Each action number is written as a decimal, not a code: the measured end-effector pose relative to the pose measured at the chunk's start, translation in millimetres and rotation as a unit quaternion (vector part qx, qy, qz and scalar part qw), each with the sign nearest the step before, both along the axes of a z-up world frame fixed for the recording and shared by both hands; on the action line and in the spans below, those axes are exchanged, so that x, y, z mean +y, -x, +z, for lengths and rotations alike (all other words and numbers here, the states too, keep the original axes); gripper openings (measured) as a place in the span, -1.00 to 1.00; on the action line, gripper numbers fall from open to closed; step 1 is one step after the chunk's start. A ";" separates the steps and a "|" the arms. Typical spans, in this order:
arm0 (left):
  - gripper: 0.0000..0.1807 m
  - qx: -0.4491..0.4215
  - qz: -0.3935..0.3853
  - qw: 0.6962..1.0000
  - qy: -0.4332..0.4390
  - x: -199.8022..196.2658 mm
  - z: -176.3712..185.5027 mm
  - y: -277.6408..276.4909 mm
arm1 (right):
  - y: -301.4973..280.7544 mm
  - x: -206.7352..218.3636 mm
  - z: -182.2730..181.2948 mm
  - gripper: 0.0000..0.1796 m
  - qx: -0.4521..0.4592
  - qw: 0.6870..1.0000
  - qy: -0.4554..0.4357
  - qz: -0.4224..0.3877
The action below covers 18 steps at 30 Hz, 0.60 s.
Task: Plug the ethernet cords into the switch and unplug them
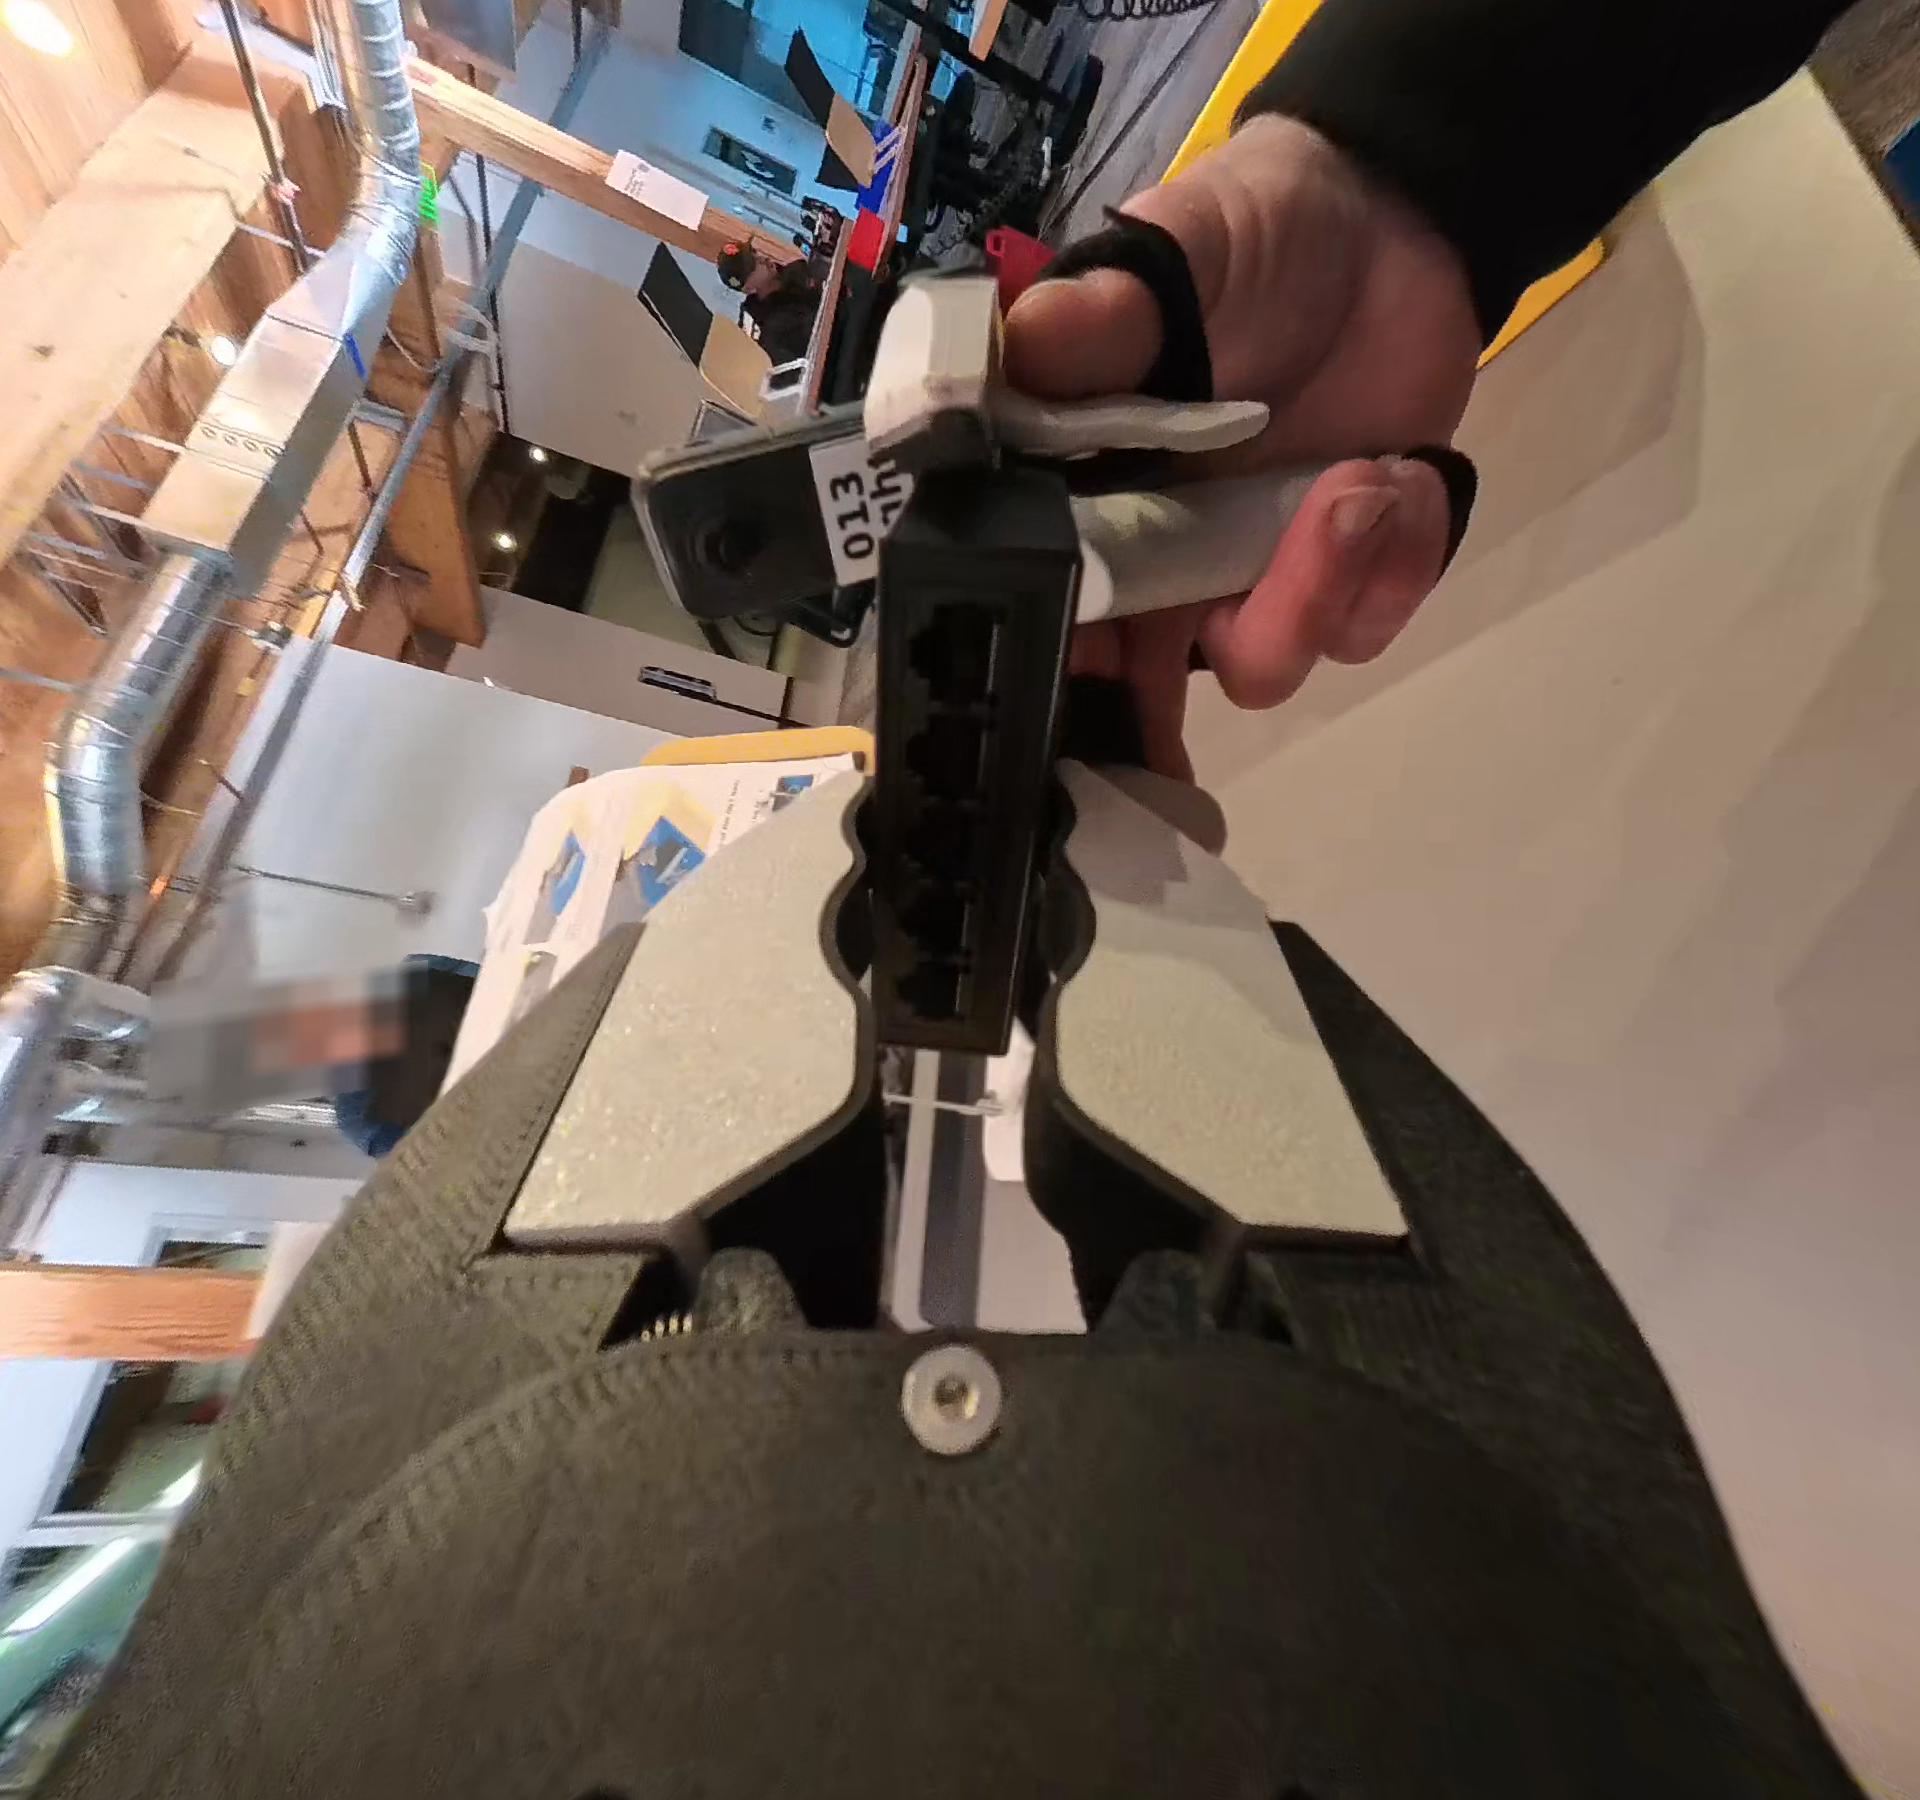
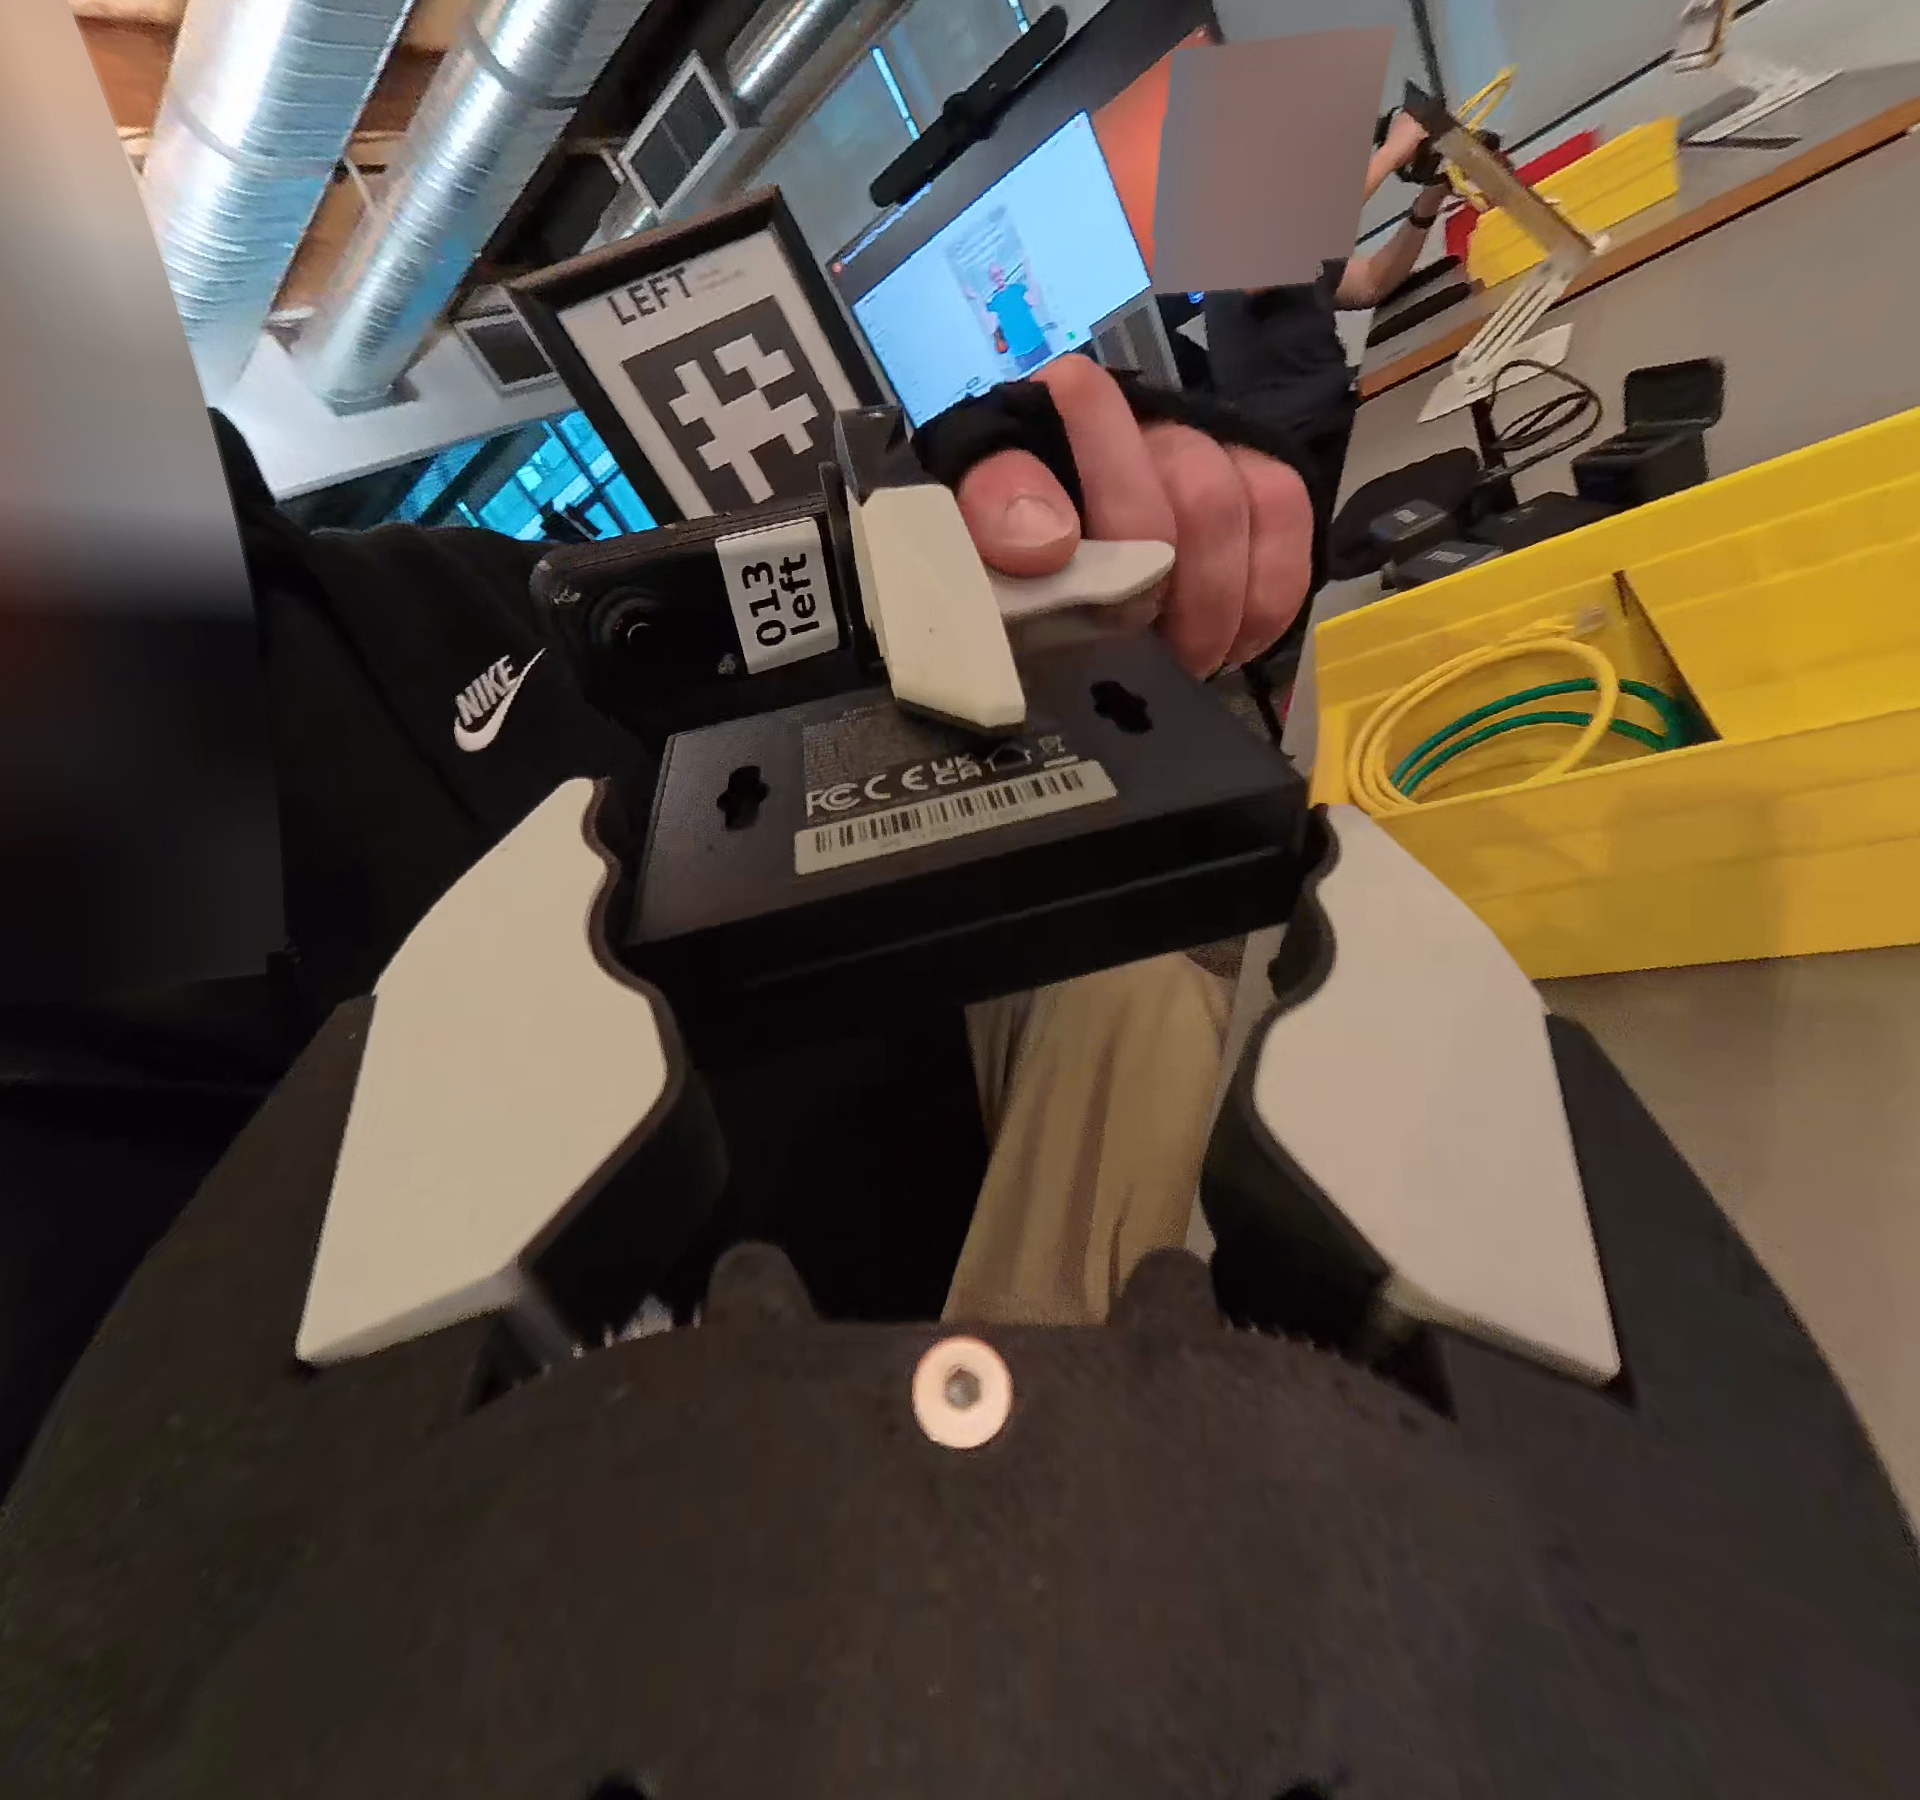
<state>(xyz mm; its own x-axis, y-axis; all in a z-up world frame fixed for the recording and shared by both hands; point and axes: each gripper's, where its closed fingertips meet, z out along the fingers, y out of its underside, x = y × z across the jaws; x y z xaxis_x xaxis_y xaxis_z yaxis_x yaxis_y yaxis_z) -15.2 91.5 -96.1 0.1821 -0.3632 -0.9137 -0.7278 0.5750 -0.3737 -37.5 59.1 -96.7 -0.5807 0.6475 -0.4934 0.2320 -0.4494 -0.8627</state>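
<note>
The black switch is held in the air between both grippers. In the left wrist view its row of empty ports faces me, and my left gripper is shut across its thin body. In the right wrist view the switch shows its labelled underside, and my right gripper is shut on its two short ends. The left gripper's white finger presses on it from the far side. Yellow and green ethernet cords lie coiled in a yellow bin, not plugged in.
The yellow bin stands on the grey table to the right. Black cases and a cable lie behind it. A person's hand holds the left gripper. Printed sheets lie beyond the left finger. The grippers are tip to tip, or close to it.
</note>
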 end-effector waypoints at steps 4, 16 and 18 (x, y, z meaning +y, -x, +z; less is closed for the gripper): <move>-0.70 -0.003 -0.013 1.000 0.004 -4.2 3.6 -1.8 | -1.4 -3.1 4.2 0.28 0.020 0.999 -0.027 -0.001; -0.69 -0.031 -0.029 0.999 0.021 -4.9 3.6 -2.9 | -0.4 -4.2 6.9 0.29 0.045 0.997 -0.066 -0.019; -0.61 -0.039 -0.023 0.999 0.026 -1.1 2.7 -0.9 | 0.6 0.1 6.7 0.29 0.046 0.996 -0.072 -0.033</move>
<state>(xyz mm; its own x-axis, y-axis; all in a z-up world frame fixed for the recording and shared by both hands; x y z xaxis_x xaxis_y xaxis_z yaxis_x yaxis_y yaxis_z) -14.3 90.3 -93.4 0.2344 -0.4204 -0.8766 -0.6677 0.5858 -0.4595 -38.2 59.2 -90.0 -0.5724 0.7465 -0.3393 0.1231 -0.3309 -0.9356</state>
